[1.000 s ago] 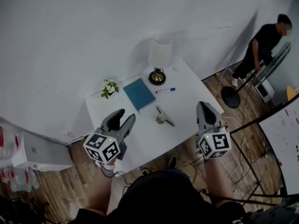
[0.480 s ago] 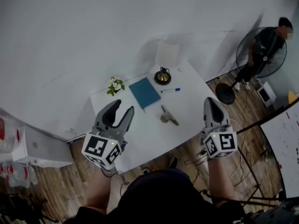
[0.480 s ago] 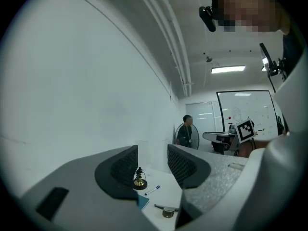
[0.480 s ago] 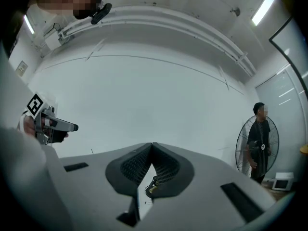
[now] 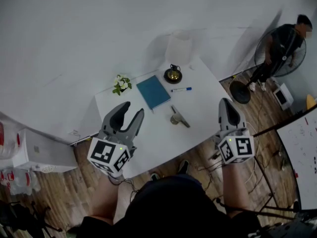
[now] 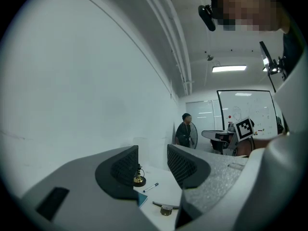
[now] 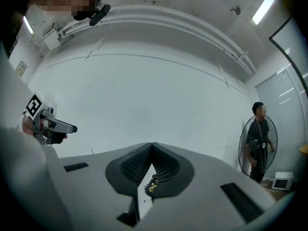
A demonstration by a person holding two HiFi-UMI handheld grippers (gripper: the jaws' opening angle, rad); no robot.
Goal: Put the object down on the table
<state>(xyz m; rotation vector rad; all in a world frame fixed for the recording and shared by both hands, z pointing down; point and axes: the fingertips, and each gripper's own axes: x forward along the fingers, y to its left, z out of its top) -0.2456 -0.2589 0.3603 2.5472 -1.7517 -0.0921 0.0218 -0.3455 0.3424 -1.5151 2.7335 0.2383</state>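
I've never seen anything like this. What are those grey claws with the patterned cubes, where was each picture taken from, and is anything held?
No robot here: a person holds a gripper in each hand, each with two grey fingers; the cubes are part of them. One picture comes from a camera on the person's head, looking down; the other two from cameras riding on the grippers, looking along their fingers. The left gripper has its fingers apart and closing, nothing between them. The right gripper has its fingers together, empty too. On the white table are a teal notebook, a small plant, a pen, a brass ornament and a small metal tool. Nothing is held.
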